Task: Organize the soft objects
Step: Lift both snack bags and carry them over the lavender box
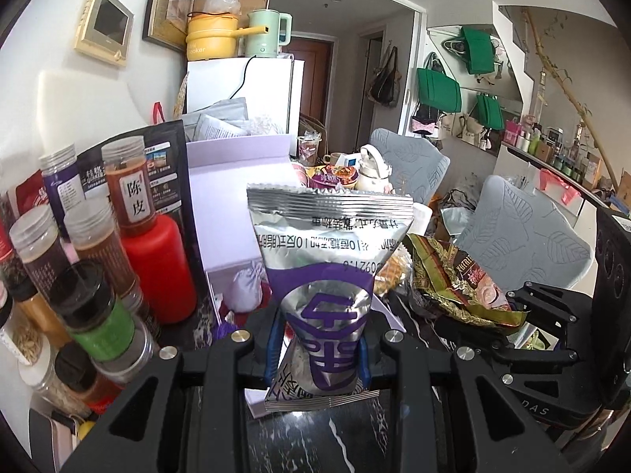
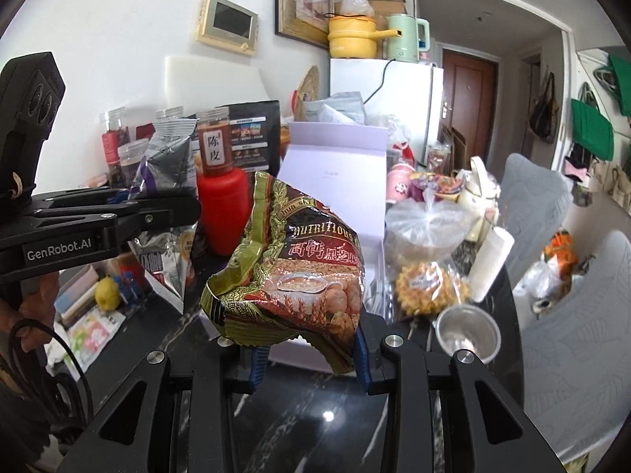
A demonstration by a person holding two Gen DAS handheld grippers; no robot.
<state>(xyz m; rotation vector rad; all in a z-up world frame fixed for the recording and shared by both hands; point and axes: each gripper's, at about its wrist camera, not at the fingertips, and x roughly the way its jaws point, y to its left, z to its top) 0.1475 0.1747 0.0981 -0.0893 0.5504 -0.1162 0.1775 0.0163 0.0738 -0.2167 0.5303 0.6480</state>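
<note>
Left wrist view is showing the silver pouch (image 1: 321, 276) standing pinched low between the left tongs (image 1: 320, 349), light, crinkly, slippery foil, while the right tongs (image 2: 311, 349) are clamping the equally floppy cereal bag (image 2: 299, 272) above the black table (image 2: 315, 414).

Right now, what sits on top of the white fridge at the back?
On the white fridge stand a yellow pot and a pale green kettle, side by side. A clear plastic bag shows behind the pot; anything further behind them is hidden.
</note>
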